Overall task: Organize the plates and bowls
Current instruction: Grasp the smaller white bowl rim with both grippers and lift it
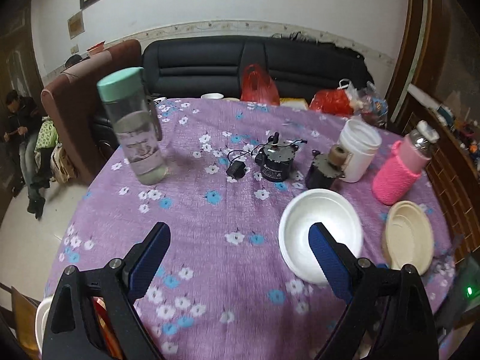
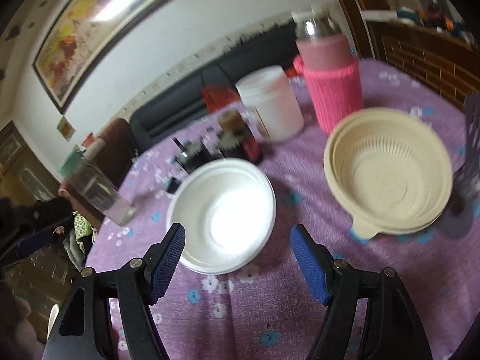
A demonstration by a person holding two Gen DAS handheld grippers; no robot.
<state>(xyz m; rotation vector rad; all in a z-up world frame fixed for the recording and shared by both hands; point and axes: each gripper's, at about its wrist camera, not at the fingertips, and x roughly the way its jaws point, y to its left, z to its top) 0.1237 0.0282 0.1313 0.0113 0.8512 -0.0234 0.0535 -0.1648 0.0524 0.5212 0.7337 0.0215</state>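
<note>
Over purple floral tablecloth (image 1: 210, 225): both tongs released, nothing gripped.
White foam bowl (image 2: 223, 214) ahead of my right gripper (image 2: 237, 240), left gripper (image 1: 240, 237); beige bowl (image 2: 390, 174) right.

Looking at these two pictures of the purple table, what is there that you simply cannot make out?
- Left wrist view: near rim of the white bowl, hidden behind a finger of the open left gripper.
- Left wrist view: a white object at the bottom left, cut off by the gripper body; unidentifiable.
- Right wrist view: small dark items behind the white bowl, blurred.
- Right wrist view: a dark object beside the beige bowl, blurred and cut off.
</note>
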